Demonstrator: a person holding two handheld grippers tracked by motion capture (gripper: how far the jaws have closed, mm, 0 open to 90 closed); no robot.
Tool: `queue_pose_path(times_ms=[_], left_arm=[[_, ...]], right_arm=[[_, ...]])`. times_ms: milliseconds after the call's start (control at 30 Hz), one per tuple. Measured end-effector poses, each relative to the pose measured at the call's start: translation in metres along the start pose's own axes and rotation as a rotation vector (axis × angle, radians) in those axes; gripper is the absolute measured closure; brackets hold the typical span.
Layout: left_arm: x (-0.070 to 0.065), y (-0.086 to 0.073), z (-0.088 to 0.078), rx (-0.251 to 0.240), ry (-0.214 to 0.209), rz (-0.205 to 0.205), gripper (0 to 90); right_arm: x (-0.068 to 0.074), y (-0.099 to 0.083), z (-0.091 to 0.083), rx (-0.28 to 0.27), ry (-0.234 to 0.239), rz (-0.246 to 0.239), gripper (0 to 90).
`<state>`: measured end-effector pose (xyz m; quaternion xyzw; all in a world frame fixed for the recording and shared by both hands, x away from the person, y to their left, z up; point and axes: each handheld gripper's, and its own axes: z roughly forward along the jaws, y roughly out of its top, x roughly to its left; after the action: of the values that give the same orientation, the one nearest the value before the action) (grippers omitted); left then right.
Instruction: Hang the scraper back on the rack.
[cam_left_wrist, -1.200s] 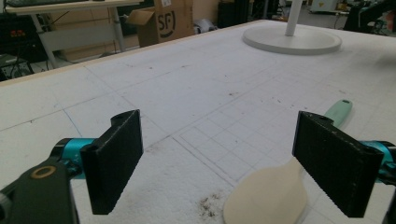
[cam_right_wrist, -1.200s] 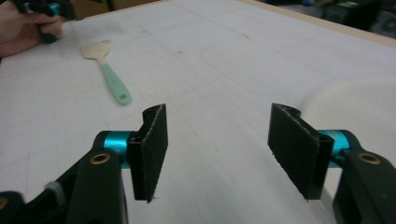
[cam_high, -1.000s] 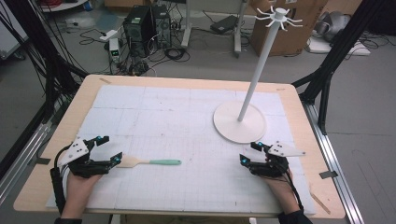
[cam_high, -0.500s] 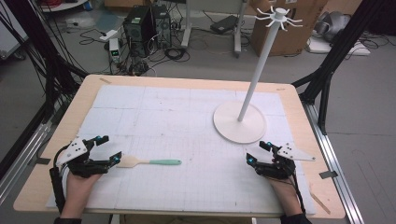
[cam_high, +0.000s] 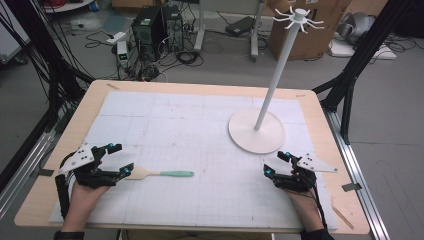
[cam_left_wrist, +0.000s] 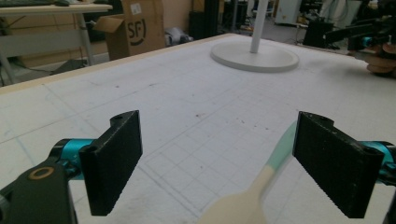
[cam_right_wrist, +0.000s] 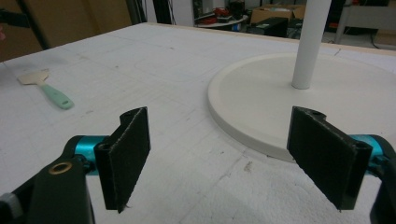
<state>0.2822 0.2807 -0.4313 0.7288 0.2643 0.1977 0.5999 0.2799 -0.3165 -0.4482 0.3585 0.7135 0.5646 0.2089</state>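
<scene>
High view: the left hand-held gripper (cam_high: 116, 159) sits at the lower left of the frame, jaws spread wide, with nothing between them. A spatula (cam_high: 161, 173) lies flat on the counter (cam_high: 200, 125) just beside it, its pale blade toward the gripper and its green handle pointing toward frame centre. The right hand-held gripper (cam_high: 276, 163) rests at the lower right, also wide open and empty, near the stand (cam_high: 257, 131), whose round base sits right of centre.
</scene>
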Motion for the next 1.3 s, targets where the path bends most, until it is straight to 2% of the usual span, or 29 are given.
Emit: queue_pose_path(times_ms=[167, 333, 500, 600, 633, 767, 833, 900, 933, 1067, 1100, 1133, 1167, 1233, 1300], left_arm=[[-0.006, 0.01, 0.017, 0.071, -0.048, 0.058, 16.3], [-0.011, 0.016, 0.033, 0.124, -0.096, 0.089, 16.7], [-0.017, 0.014, 0.049, 0.208, -0.152, 0.106, 17.2], [-0.021, 0.011, 0.057, 0.263, -0.167, 0.125, 18.3], [-0.021, 0.011, 0.059, 0.285, -0.176, 0.142, 19.5], [-0.026, 0.008, 0.067, 0.34, -0.206, 0.185, 27.1], [-0.027, 0.007, 0.069, 0.358, -0.198, 0.214, 31.1], [-0.026, 0.006, 0.07, 0.379, -0.207, 0.222, 39.8], [-0.025, 0.005, 0.071, 0.389, -0.213, 0.228, 39.8], [-0.027, 0.002, 0.074, 0.414, -0.247, 0.246, 53.3], [-0.028, 0.001, 0.075, 0.423, -0.25, 0.249, 60.2], [-0.028, 0.0, 0.075, 0.441, -0.249, 0.254, 60.2], [-0.027, -0.001, 0.076, 0.459, -0.244, 0.254, 62.7], [-0.024, -0.003, 0.077, 0.464, -0.263, 0.215, 69.3], [-0.025, -0.003, 0.078, 0.467, -0.266, 0.212, 70.9]], right_arm=[[0.0, 0.0, 0.0, -0.002, -0.001, 0.004, 21.0], [0.0, 0.0, 0.0, 0.0, -0.003, 0.004, 21.1], [-0.001, 0.0, 0.0, 0.0, -0.001, 0.005, 21.2], [0.0, 0.0, 0.0, 0.0, 0.0, 0.005, 21.3], [0.0, 0.0, 0.0, 0.0, 0.0, 0.005, 21.2], [0.0, 0.0, 0.0, 0.002, 0.001, 0.005, 21.4], [0.0, 0.0, 0.0, 0.001, 0.001, 0.007, 21.5], [-0.001, 0.0, 0.0, -0.001, -0.002, 0.004, 21.6], [-0.001, 0.0, 0.0, -0.001, -0.002, 0.004, 21.6], [0.0, 0.0, 0.0, 0.001, 0.002, 0.007, 22.0], [-0.001, 0.0, 0.0, 0.0, 0.0, 0.007, 22.1], [-0.001, 0.0, 0.0, 0.0, 0.0, 0.007, 22.1], [-0.001, 0.0, 0.0, 0.0, 0.0, 0.007, 22.1], [0.0, 0.0, 0.0, 0.001, 0.002, 0.006, 22.2], [0.0, 0.0, 0.0, 0.001, 0.002, 0.007, 22.2]])
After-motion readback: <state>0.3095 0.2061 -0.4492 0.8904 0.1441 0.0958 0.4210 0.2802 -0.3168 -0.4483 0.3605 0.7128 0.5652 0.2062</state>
